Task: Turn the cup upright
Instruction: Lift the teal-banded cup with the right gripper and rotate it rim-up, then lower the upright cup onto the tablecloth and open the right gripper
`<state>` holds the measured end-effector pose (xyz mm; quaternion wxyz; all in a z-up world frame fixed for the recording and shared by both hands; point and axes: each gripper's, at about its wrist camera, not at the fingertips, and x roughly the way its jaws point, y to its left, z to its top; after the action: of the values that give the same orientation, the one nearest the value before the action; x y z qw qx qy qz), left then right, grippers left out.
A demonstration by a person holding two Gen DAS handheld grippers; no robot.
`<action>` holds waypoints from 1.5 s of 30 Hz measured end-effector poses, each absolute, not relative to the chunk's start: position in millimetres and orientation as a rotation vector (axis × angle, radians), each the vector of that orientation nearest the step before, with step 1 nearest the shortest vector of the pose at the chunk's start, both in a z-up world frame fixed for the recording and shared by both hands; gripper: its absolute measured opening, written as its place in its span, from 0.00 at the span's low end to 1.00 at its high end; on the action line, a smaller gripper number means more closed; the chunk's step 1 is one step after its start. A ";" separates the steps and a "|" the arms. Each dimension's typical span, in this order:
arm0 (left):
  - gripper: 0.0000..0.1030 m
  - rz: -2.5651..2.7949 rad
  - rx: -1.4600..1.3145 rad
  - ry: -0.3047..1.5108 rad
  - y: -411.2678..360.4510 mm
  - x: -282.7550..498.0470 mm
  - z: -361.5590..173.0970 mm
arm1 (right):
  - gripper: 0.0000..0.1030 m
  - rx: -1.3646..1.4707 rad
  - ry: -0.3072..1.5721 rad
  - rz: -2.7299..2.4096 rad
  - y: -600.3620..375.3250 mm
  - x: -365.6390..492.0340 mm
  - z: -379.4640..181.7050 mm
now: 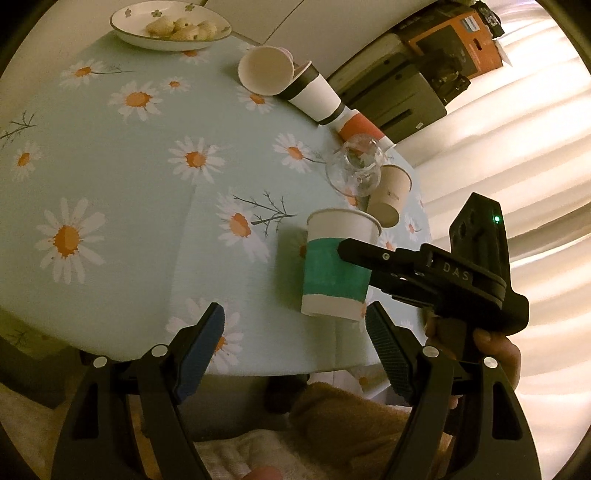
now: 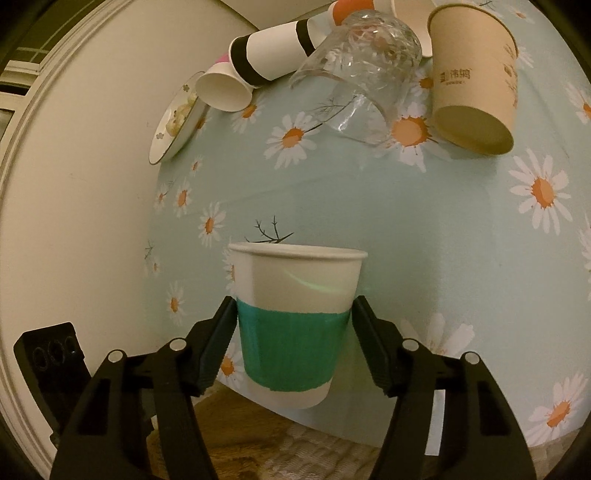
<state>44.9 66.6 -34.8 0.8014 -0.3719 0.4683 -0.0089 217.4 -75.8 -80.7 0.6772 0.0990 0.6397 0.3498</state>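
A white paper cup with a teal band point(image 1: 338, 267) point(image 2: 293, 325) stands upright, mouth up, near the front edge of the daisy tablecloth point(image 1: 129, 177). My right gripper point(image 2: 293, 343) is shut on the cup at the teal band, one finger on each side; it shows from the side in the left wrist view point(image 1: 354, 254). My left gripper point(image 1: 295, 343) is open and empty, low at the table's front edge, just in front of the cup.
Other cups lie tipped at the far right: a tan paper cup point(image 2: 472, 81), a clear glass point(image 2: 365, 70), a black-striped white cup point(image 2: 273, 51), a small white cup point(image 2: 223, 90), and an orange-banded cup point(image 1: 360, 127). A plate of food point(image 1: 170, 26) sits far back.
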 end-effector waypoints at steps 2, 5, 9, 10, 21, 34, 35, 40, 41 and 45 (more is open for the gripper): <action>0.75 -0.017 -0.800 1.002 67.2 44.5 -34.8 | 0.62 0.222 1.433 0.785 -77.9 216.9 -79.6; 0.75 -0.010 -0.798 0.996 67.9 44.0 -34.7 | 0.62 0.230 1.401 0.808 -82.4 212.3 -71.6; 0.75 0.013 -0.797 0.965 72.3 41.5 -32.3 | 0.62 0.223 1.272 0.833 -93.8 201.0 -51.0; 0.75 0.018 -0.798 0.955 73.6 41.2 -31.5 | 0.62 0.219 1.223 0.833 -98.9 195.7 -44.8; 0.75 0.069 -0.762 0.850 87.1 41.6 -32.3 | 0.62 0.144 0.715 0.762 -122.2 122.5 -14.0; 0.75 0.121 -0.680 0.785 93.1 31.4 -25.1 | 0.62 0.016 0.396 0.578 -87.5 94.5 -59.8; 0.75 0.122 -0.686 0.784 94.1 30.8 -25.6 | 0.62 0.004 0.382 0.571 -84.7 91.9 -63.9; 0.75 0.132 -0.693 0.780 96.5 29.3 -26.6 | 0.62 -0.045 0.318 0.523 -77.8 87.0 -83.7; 0.75 0.137 -0.692 0.781 96.8 28.9 -27.1 | 0.62 -0.047 0.316 0.520 -77.0 87.5 -86.9; 0.75 0.147 -0.690 0.784 98.7 27.9 -28.6 | 0.62 -0.051 0.306 0.504 -74.7 88.3 -95.1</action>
<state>27.9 98.7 -28.6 0.8641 -0.3292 0.3742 0.0700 88.3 -74.7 -95.1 0.9566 -0.0249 0.1507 0.2482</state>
